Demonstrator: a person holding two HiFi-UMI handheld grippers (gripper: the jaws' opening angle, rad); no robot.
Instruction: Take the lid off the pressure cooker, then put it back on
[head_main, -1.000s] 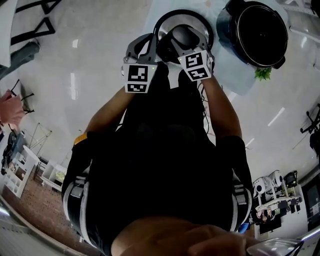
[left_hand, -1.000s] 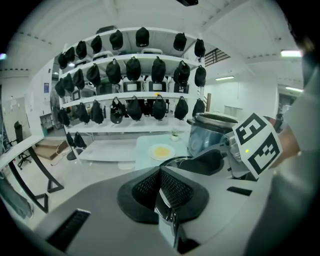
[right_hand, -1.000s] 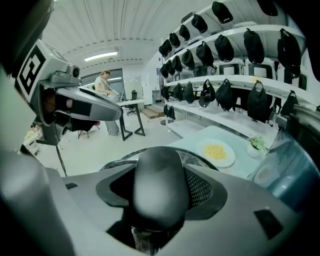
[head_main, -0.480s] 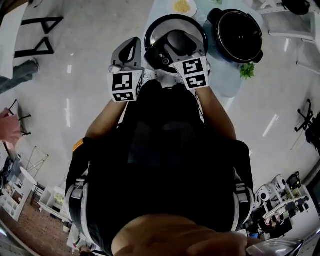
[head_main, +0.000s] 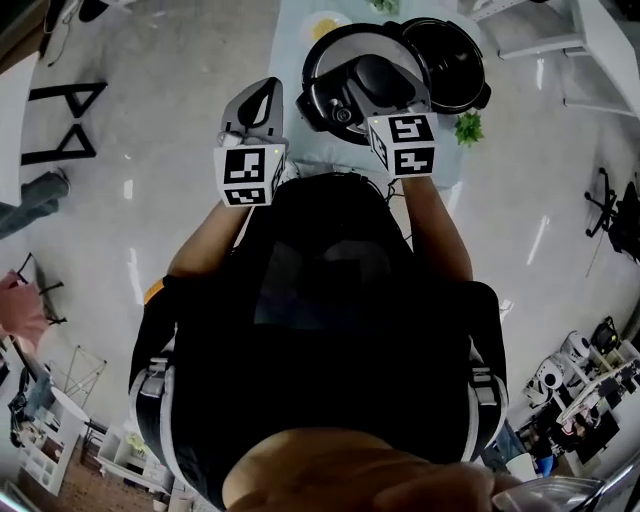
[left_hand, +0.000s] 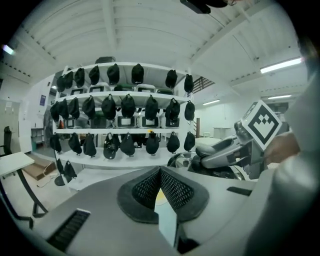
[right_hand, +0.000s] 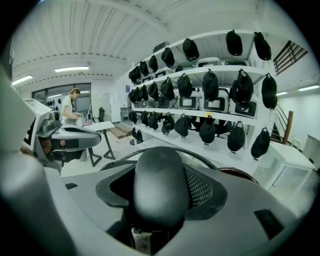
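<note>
My right gripper (head_main: 385, 92) is shut on the black handle (right_hand: 160, 182) of the pressure cooker lid (head_main: 345, 75) and holds it in the air. In the head view the lid overlaps the left rim of the open black cooker pot (head_main: 458, 55), which stands on the pale blue table (head_main: 290, 45). The lid's round rim (right_hand: 200, 154) shows beyond the jaws (right_hand: 161, 200) in the right gripper view. To the left of the lid, apart from it, my left gripper (head_main: 262, 95) has its pads (left_hand: 172, 187) together (left_hand: 160, 175) on nothing. The left gripper view shows the right gripper (left_hand: 225, 152) and lid (left_hand: 182, 161) at right.
A plate of yellow food (head_main: 325, 25) and a small green plant (head_main: 467, 128) sit on the table near the pot. Shelves of black bags (left_hand: 125, 107) stand ahead. A person (right_hand: 70, 105) works at a desk far left in the right gripper view. White furniture (head_main: 590, 40) stands right.
The lid, held by the right gripper, has moved right toward the pot and now overlaps its rim. The left gripper has drawn away from the lid's left side.
</note>
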